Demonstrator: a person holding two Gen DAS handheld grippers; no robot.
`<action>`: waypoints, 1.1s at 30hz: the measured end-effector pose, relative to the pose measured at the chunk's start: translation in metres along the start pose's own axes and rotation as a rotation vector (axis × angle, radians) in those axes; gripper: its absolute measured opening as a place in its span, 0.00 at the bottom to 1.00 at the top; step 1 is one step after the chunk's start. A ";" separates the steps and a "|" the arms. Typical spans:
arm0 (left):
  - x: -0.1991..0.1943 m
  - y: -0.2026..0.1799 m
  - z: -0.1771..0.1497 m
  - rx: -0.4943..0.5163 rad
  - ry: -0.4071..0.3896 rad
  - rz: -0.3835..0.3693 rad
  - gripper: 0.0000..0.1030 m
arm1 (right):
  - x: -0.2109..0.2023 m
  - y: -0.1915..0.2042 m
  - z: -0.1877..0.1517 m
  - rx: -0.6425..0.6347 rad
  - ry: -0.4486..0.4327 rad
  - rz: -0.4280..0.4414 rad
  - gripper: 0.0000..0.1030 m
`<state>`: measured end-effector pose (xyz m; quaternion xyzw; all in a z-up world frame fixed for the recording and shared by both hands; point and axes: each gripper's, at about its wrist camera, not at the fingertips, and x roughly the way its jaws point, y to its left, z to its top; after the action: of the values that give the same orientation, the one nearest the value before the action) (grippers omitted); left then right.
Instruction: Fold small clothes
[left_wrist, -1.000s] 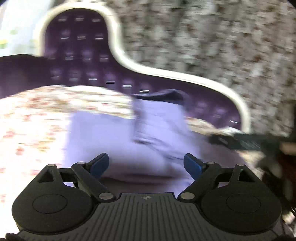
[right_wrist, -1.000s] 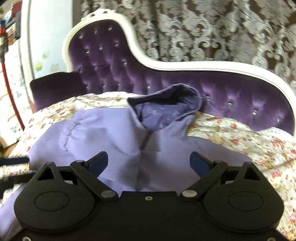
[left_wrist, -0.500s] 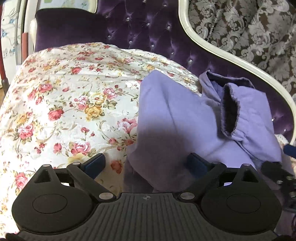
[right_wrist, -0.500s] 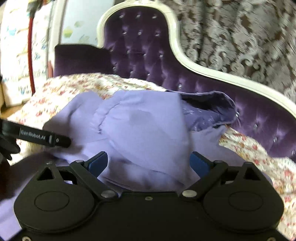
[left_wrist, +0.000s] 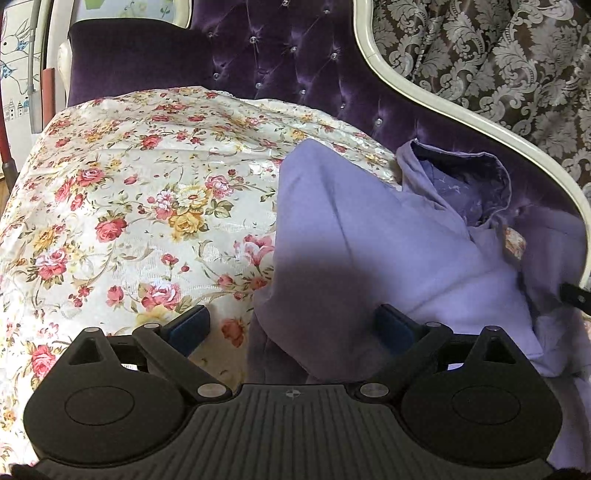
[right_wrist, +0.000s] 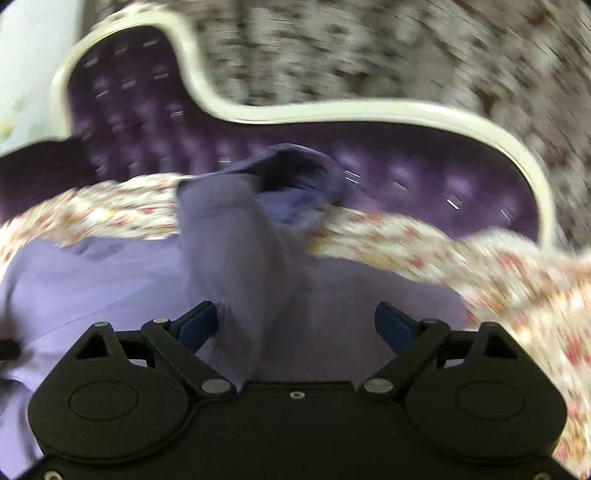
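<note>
Left gripper (left_wrist: 293, 325) spread wide, empty, over the lilac hoodie's (left_wrist: 369, 236) hem on the floral cover (left_wrist: 129, 206). Right gripper (right_wrist: 295, 323) gapes too, apparently empty in the blur, swinging away. The cuffed sleeve has dropped across the body; one fold landed.

Left wrist view is sharp under soft indoor light, edges fisheye-bent; right wrist view is smeared with motion blur.
</note>
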<state>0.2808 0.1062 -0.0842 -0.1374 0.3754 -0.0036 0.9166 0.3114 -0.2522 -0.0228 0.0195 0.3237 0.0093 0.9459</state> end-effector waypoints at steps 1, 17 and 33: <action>0.000 0.000 0.000 0.000 0.000 0.000 0.96 | -0.001 -0.016 -0.002 0.040 0.014 0.000 0.90; -0.008 -0.002 0.004 0.004 0.004 -0.003 0.95 | 0.009 -0.098 -0.015 0.360 0.061 0.316 0.85; -0.032 -0.026 0.035 0.125 -0.100 0.036 0.94 | 0.001 -0.087 -0.002 0.235 0.031 0.251 0.22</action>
<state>0.2851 0.0930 -0.0317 -0.0734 0.3308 -0.0036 0.9408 0.3111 -0.3391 -0.0287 0.1702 0.3322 0.0895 0.9234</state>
